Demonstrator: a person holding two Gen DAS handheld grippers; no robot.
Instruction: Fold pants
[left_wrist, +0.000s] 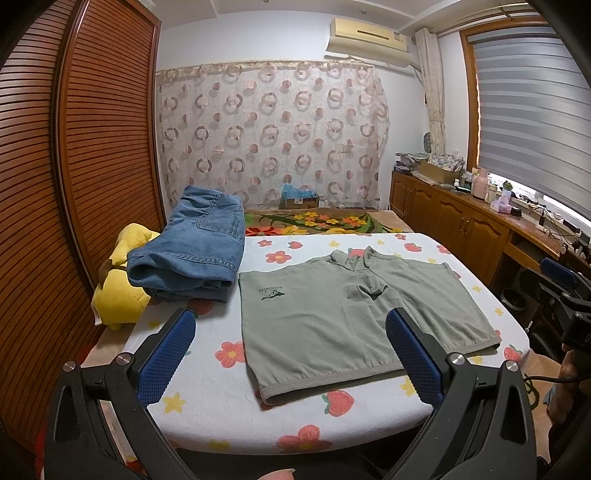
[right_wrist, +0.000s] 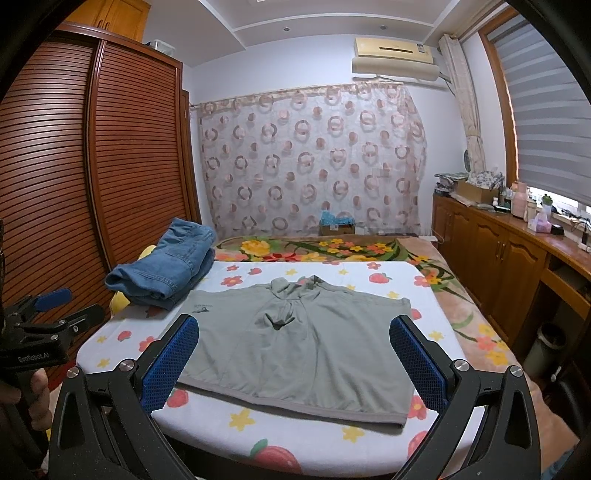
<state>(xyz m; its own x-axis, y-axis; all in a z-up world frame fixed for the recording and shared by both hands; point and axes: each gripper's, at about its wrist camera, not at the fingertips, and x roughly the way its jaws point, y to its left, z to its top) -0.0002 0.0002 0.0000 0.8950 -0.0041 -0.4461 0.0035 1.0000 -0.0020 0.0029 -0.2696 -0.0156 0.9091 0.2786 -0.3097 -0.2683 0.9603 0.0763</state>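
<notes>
Far left there's a yellow plush toy (left_wrist: 120, 291) with folded blue jeans (left_wrist: 192, 254) partly resting on it. Next over, the grey-green shorts (left_wrist: 354, 317) lie spread flat on the flower-print board (left_wrist: 221, 413), waistband toward the cameras. The left gripper (left_wrist: 291, 354) and right gripper (right_wrist: 295, 363) both hover above the near edge, jaws spread wide, holding nothing. Wooden cabinets (left_wrist: 461, 218) line the right wall.

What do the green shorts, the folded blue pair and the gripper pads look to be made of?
Green shorts: soft matte knit, likely cotton jersey, going by the ribbed hem bands and limp drape. Folded blue pair: denim, showing faded wash and contrast stitching. Pads on the left gripper and right gripper: blue, dimpled, probably rubber or textured plastic.
</notes>
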